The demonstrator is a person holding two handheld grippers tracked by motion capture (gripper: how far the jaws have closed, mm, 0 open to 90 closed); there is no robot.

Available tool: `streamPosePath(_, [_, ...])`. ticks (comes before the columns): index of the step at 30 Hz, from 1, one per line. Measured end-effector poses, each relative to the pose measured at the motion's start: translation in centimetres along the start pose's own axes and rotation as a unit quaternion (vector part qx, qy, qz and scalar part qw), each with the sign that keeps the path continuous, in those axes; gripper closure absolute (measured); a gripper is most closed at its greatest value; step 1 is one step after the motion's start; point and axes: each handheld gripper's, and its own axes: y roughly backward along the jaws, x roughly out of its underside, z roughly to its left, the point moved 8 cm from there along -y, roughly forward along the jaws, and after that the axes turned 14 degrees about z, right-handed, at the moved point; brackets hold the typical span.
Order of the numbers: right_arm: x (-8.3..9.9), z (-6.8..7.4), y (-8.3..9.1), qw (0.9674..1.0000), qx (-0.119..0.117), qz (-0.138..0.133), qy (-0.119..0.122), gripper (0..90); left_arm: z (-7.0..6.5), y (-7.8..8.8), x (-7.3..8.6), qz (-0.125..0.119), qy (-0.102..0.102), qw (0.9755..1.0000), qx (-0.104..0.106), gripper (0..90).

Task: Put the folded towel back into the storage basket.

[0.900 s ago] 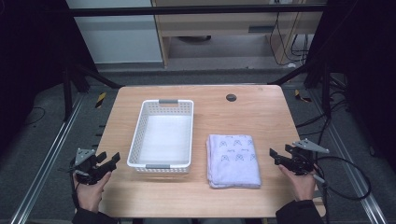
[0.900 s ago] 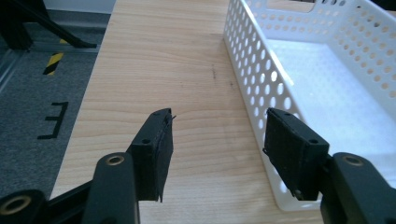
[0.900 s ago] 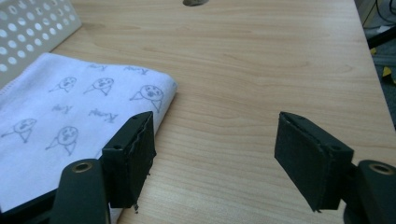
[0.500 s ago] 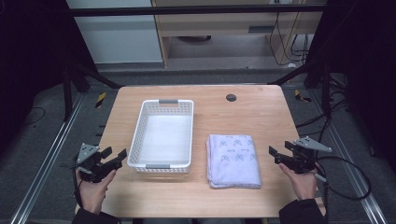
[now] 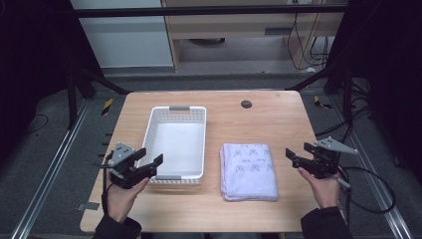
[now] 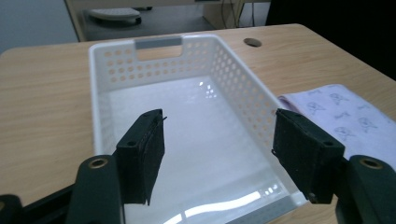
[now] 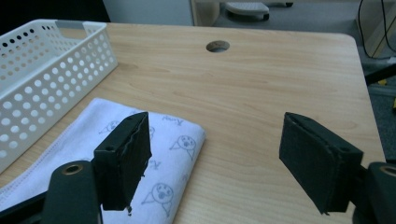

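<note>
A white perforated basket (image 5: 155, 133) stands empty on the left half of the wooden table (image 5: 283, 119). To its right lies a folded lilac towel (image 5: 249, 169) printed with small figures. My left gripper (image 5: 150, 156) is open at the basket's near left corner, and its view looks along the basket (image 6: 243, 88) between its wide-apart jaws (image 6: 219, 121), with the towel (image 6: 341, 112) at the right. My right gripper (image 5: 297, 153) is open just right of the towel with nothing in it. Its view (image 7: 217, 119) has the towel's corner (image 7: 173, 140) by its left jaw and the basket (image 7: 51, 60) farther left.
A round cable hole (image 5: 246, 104) sits near the table's far edge, also seen as the hole (image 7: 217, 45). Metal floor rails (image 5: 45, 179) run along both sides of the table. A black cable (image 5: 373, 184) trails from the right gripper off the table's right edge.
My left gripper has moved right, from off the table's left edge to the basket's near left corner. The right gripper has barely shifted.
</note>
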Motion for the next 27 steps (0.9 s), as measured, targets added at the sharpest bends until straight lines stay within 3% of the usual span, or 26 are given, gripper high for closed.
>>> streamPosePath(1, [-0.2,0.1,0.1,1.0,0.0,-0.002,0.003,25.0,-1.3,-0.1,-0.7,-0.004,-0.011,0.9999,0.007,32.9])
streamPosePath(2, [-0.2,0.1,0.1,1.0,0.0,-0.002,0.003,25.0,-1.3,-0.1,-0.7,-0.004,-0.011,0.9999,0.007,32.8])
streamPosePath(3, [-0.5,0.2,0.3,1.0,-0.002,-0.005,0.003,25.2,-2.4,-0.3,-1.3,-0.006,-0.019,0.9997,0.014,32.8])
streamPosePath(9, [-1.2,0.5,0.3,0.9999,-0.001,-0.006,0.011,25.4,-5.0,-1.4,-2.1,-0.001,-0.041,0.9989,0.022,32.6])
streamPosePath(19, [-1.9,0.5,0.2,0.9999,-0.002,-0.011,0.008,25.7,-9.1,-3.9,-2.2,0.02,-0.08,0.9959,0.039,34.0])
streamPosePath(27, [-2.5,1.2,-0.2,0.9998,-0.001,-0.007,0.021,25.4,-12.1,-5.7,-1.8,0.035,-0.1,0.9929,0.053,35.5])
